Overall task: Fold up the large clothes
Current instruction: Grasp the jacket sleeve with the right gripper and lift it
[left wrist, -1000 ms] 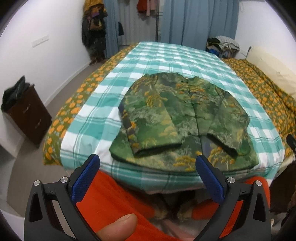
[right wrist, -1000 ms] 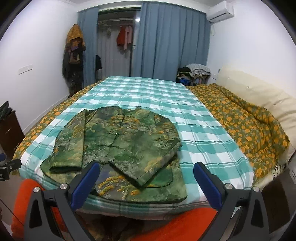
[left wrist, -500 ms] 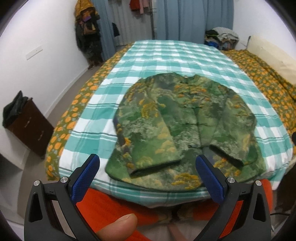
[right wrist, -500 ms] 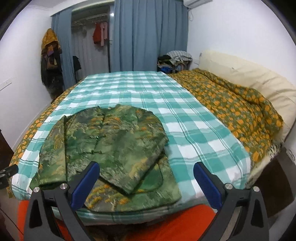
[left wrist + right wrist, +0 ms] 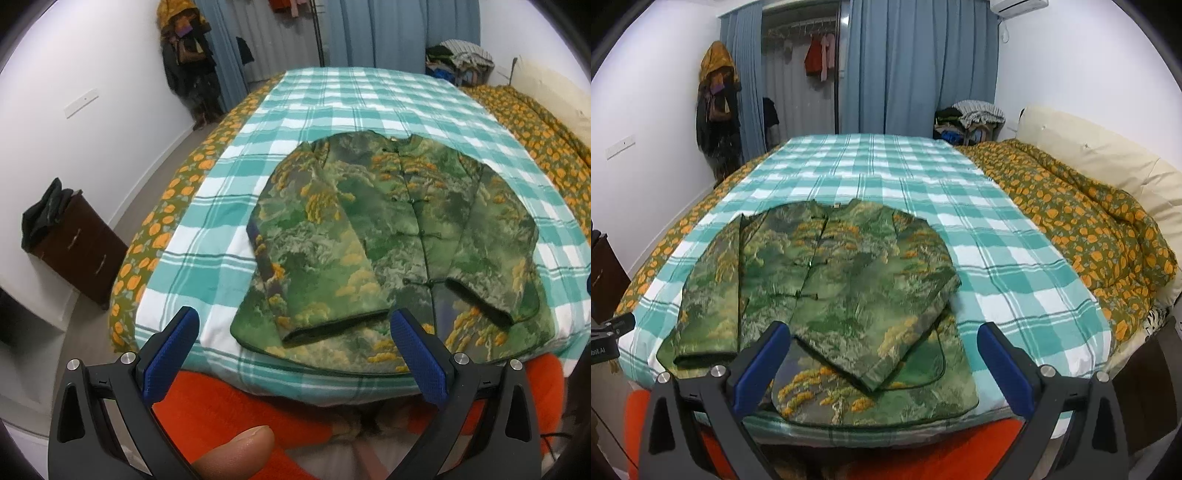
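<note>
jacket (image 5: 399, 236) lay flat on bed (image 5: 332, 99), both sleeves folded inward; body fold remained. left gripper (image 5: 295, 350), right gripper (image 5: 882, 362) spread wide, empty.

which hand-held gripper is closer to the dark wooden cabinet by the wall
Left. The left hand-held gripper hovers nearer the cabinet; the right hand-held gripper hovers farther toward the orange-patterned duvet.

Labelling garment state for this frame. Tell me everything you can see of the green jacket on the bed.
The jacket is green with yellow-orange and pale landscape-like patterning, in thick, slightly shiny fabric. It lies flat, front up, on the teal checked bedspread, collar away from the camera, hem near the bed's near edge. Small knot buttons close the front. Both sleeves are folded in across the body, cuffs toward the hem. Neither the left gripper nor the right gripper touches it; both are open.
</note>
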The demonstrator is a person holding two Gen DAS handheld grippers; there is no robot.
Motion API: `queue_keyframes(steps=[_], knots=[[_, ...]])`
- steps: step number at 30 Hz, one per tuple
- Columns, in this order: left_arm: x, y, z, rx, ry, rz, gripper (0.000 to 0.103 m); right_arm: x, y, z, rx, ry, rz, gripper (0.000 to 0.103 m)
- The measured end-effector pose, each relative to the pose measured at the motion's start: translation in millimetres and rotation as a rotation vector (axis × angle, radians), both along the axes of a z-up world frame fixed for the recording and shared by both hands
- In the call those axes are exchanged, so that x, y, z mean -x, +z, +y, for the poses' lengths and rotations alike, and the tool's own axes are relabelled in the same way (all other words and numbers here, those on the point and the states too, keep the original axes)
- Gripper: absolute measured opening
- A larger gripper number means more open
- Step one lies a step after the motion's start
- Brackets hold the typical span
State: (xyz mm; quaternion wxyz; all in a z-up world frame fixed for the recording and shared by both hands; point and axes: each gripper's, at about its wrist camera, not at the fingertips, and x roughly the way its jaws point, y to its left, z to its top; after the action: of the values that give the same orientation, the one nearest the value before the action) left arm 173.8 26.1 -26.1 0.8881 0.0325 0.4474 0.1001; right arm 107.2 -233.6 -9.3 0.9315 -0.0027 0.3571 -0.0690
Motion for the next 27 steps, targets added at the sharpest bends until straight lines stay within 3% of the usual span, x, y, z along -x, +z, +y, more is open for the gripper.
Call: queue_keyframes(steps=[7,12,14,17,24,27], knots=[[-6,-9,3,0.004,-0.005,0.016,0.103,-1,-11,4,0.039,0.037,0.033,0.103],[-11,-25,14,0.061,-0.012,0.047,0.103,-3,-16,1,0.033,0.113,-0.023,0.103],[-12,-35,18,0.061,0.007,0.060,0.103,-15,-38,-1,0.044,0.209,0.004,0.103],[-9,-48,26,0.081,0.011,0.079,0.103,-43,-99,-1,0.064,0.332,0.216,0.103],[0,-65,34,0.032,-0.019,0.091,0.103,-88,-146,24,0.214,0.448,0.248,0.103],[2,-68,36,0.065,-0.039,0.112,0.103,-106,-176,33,0.284,0.482,0.302,0.101]])
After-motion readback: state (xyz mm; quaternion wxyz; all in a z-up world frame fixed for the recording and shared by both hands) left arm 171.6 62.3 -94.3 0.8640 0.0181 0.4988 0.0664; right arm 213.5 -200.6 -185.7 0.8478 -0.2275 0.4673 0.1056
